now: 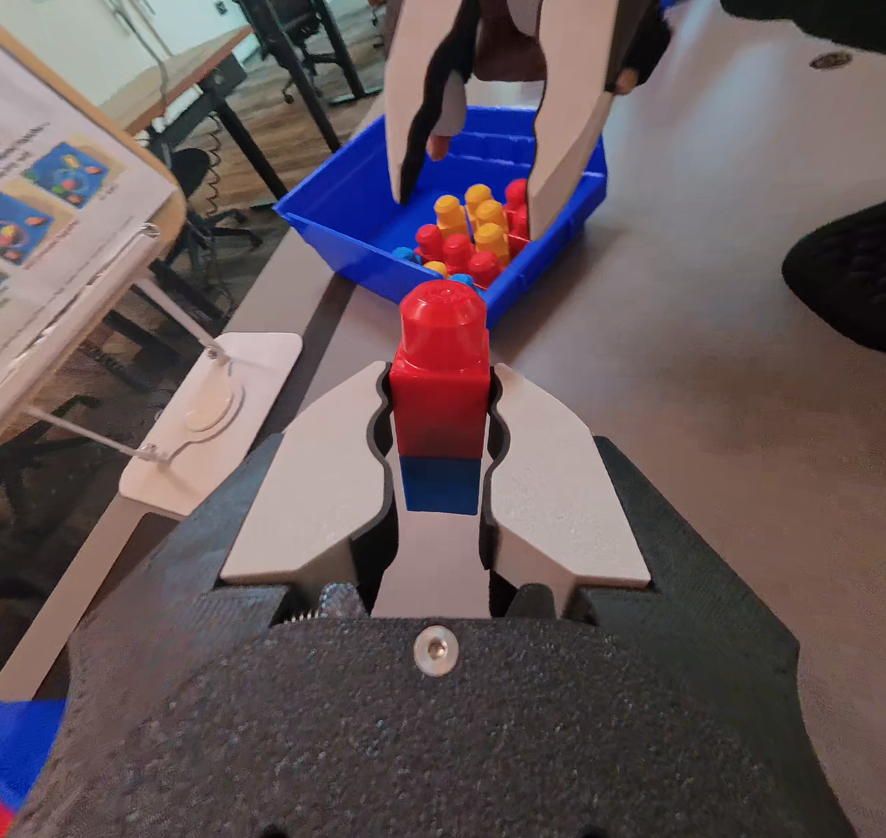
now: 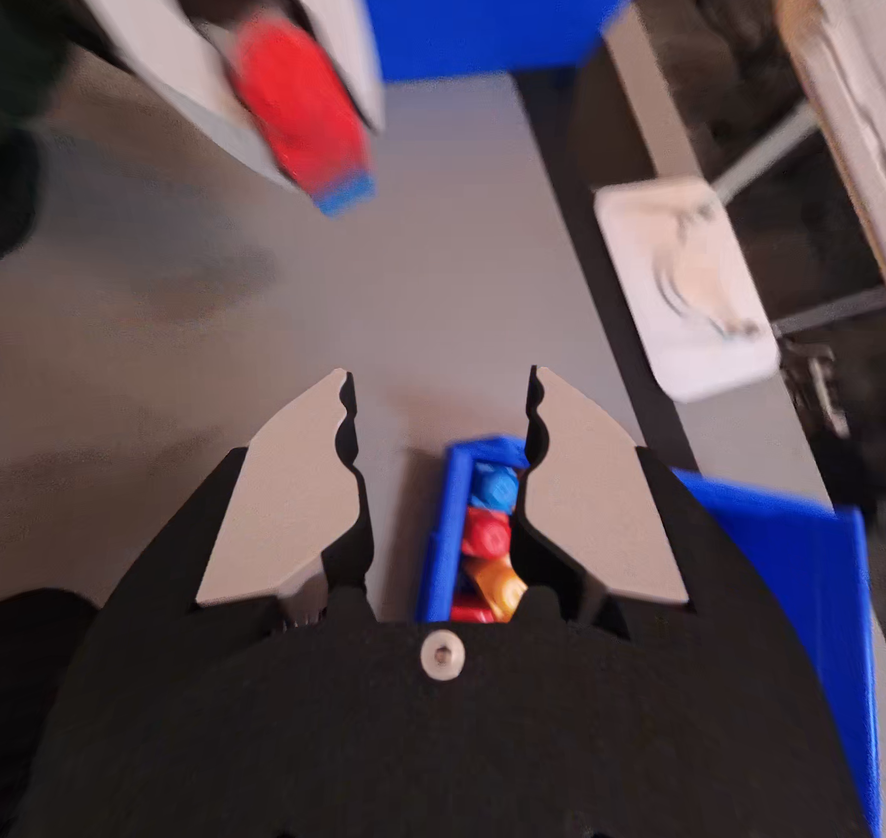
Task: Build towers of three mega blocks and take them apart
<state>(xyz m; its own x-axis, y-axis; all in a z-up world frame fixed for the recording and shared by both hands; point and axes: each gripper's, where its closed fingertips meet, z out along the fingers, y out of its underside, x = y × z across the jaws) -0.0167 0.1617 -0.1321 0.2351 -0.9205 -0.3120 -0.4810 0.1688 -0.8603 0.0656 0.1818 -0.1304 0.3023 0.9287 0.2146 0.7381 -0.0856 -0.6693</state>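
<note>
Your left gripper (image 1: 440, 385) pinches a two-block stack: its jaws press on the sides of the red block (image 1: 441, 383), and a blue block (image 1: 442, 485) is plugged to the red one's base, nearer the camera, with the red stud pointing away from you. The stack is held clear above the grey table (image 1: 671, 407).

Just beyond the stack sits the blue bin (image 1: 335, 220), holding loose red, yellow and blue blocks (image 1: 472, 239) bunched toward its near right corner. Your right gripper (image 1: 462, 201) reaches down into that bin with its jaws spread wide, one fingertip near the bin's bare floor on the left and the other beside the pile; nothing sits between them.

Left of the bin, at the table edge, a white stand base (image 1: 211, 421) carries a tilted board with printed sheets (image 1: 62, 220).

The right wrist view is motion-blurred; a second blue bin (image 2: 489, 23) shows at its far edge.
</note>
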